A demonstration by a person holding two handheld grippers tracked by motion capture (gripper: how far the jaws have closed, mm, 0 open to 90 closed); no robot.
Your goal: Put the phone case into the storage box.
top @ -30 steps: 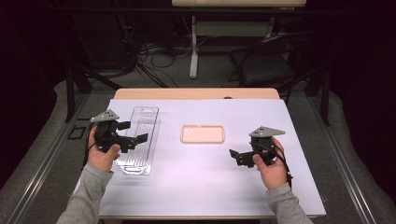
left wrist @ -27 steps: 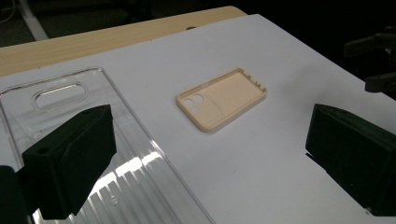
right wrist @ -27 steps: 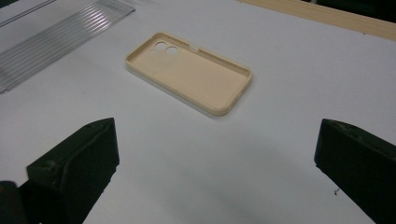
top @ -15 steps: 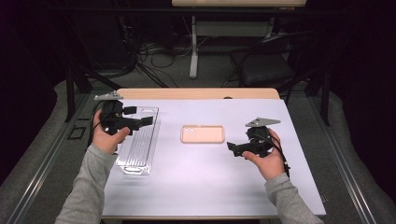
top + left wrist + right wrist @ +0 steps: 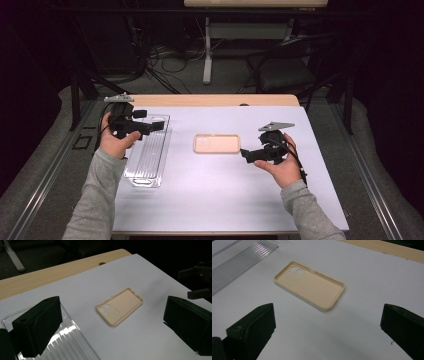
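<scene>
Your left gripper [image 5: 152, 126] hangs above the far end of the clear ribbed plastic tray [image 5: 147, 159], its jaws spread wide and gripping nothing, pointed across the table towards the middle. In the left gripper view the tray's glossy ridges [image 5: 67, 340] sit just under the left jaw. Your right gripper [image 5: 248, 156] is on the other side, jaws also spread apart and empty, aimed at the beige soft-plastic phone case [image 5: 217, 143]. That case lies flat on the white table cover [image 5: 210, 195], open side up, between your two grippers, near the right one and apart from the tray. In the right gripper view the case [image 5: 309, 287] lies ahead of the jaws, camera cut-outs at its far left corner. Nothing touches it.
</scene>
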